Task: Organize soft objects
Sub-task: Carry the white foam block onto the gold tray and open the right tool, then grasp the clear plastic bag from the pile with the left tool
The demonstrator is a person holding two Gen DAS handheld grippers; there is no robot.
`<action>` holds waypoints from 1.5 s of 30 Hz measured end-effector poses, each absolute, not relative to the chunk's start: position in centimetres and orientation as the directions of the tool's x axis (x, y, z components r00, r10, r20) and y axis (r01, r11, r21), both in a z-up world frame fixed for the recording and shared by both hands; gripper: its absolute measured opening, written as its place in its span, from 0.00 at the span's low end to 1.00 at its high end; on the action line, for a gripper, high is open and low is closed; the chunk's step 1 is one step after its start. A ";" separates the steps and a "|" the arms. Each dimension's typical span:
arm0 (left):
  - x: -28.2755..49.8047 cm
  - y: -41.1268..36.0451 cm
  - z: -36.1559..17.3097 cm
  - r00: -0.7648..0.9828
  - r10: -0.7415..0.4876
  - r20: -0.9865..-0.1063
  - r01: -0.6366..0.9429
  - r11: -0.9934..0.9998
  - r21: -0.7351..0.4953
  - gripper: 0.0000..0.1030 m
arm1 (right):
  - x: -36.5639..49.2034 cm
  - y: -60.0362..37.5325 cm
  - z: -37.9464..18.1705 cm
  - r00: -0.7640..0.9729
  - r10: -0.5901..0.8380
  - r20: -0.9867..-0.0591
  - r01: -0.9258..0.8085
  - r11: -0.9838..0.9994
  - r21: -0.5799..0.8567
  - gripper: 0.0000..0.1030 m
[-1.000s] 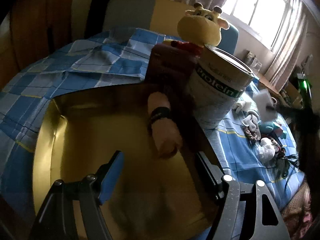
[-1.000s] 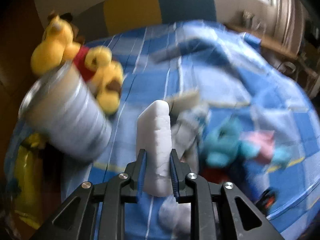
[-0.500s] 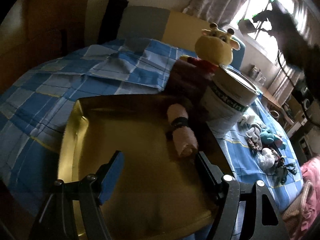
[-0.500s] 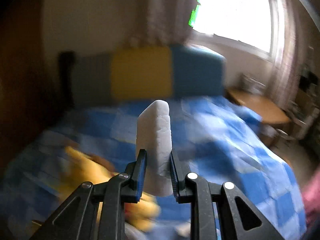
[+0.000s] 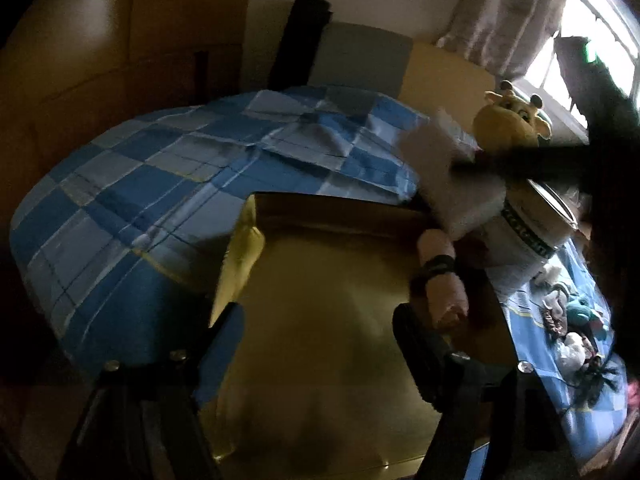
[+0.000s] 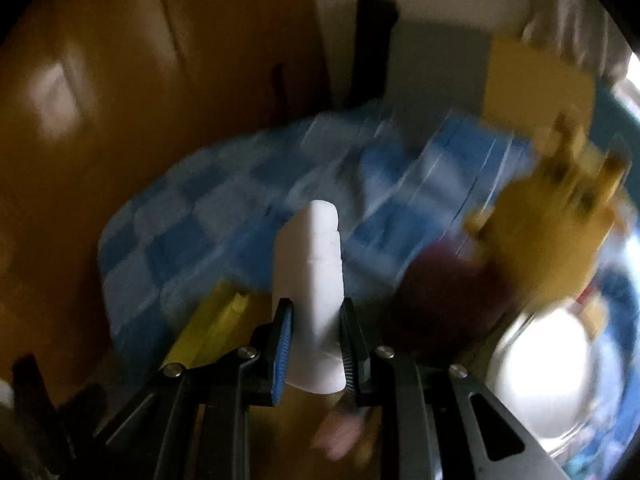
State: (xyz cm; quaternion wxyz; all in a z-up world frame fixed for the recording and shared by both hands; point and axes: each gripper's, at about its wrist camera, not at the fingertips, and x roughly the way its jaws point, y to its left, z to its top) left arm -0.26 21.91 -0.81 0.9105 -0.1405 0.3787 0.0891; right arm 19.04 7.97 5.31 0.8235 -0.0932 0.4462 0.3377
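A yellow tray (image 5: 248, 240) lies on the blue checked bed sheet (image 5: 152, 184). A pink rolled cloth with a black band (image 5: 440, 276) lies in it by its right wall. My left gripper (image 5: 320, 332) hovers over the tray's near part, its jaws opening, with nothing between them. My right gripper (image 6: 314, 336) is shut on a white soft block (image 6: 316, 272) that stands up from its pads. It hangs over the far end of the tray (image 6: 216, 328). In the left wrist view the white block (image 5: 440, 168) shows blurred above the tray's far right corner.
A yellow plush giraffe (image 5: 512, 120) and a large tin can (image 5: 532, 236) stand just right of the tray. Several small soft items (image 5: 576, 320) lie on the sheet further right. A wooden wardrobe (image 6: 100, 100) is at the left, and the headboard (image 5: 360, 56) is behind.
My right gripper swung with the white block from the pile of small items, past the can and plush, to above the tray. My left gripper drew back along the tray and its jaws widened slightly.
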 end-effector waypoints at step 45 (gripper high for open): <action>-0.9 13.3 -0.6 0.694 -0.003 -0.720 -0.061 0.996 -0.063 0.82 | 9.0 -9.1 1.3 0.585 0.298 -0.754 -0.329 0.937 0.115 0.66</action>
